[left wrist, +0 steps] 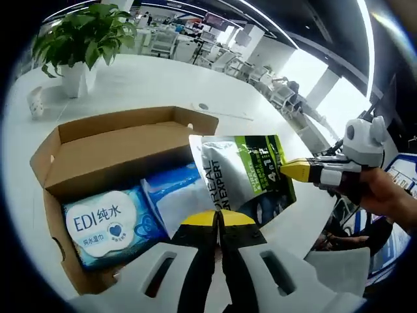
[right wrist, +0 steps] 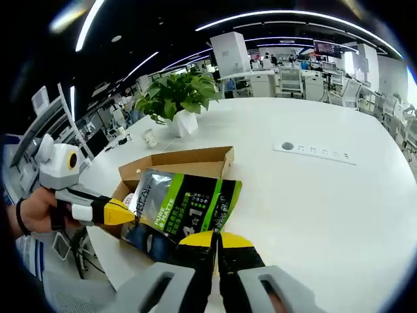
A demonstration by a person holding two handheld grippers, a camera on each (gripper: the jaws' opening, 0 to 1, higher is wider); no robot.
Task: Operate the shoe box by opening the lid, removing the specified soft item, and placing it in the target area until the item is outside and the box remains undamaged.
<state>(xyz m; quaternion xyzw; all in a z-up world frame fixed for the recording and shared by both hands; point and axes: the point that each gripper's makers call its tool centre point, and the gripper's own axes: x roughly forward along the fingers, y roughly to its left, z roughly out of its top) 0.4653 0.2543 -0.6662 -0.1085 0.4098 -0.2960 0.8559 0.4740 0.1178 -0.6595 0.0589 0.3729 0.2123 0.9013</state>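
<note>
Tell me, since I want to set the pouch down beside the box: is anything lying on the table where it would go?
Nothing visible. The grey-and-green foil pouch hangs between both claws above the open brown cardboard box. The white table beside the box is bare apart from a flush round socket farther off.

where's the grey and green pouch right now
The grey-green pouch is lifted over the open shoe box's right end, pinched by the left gripper and right gripper.
</note>
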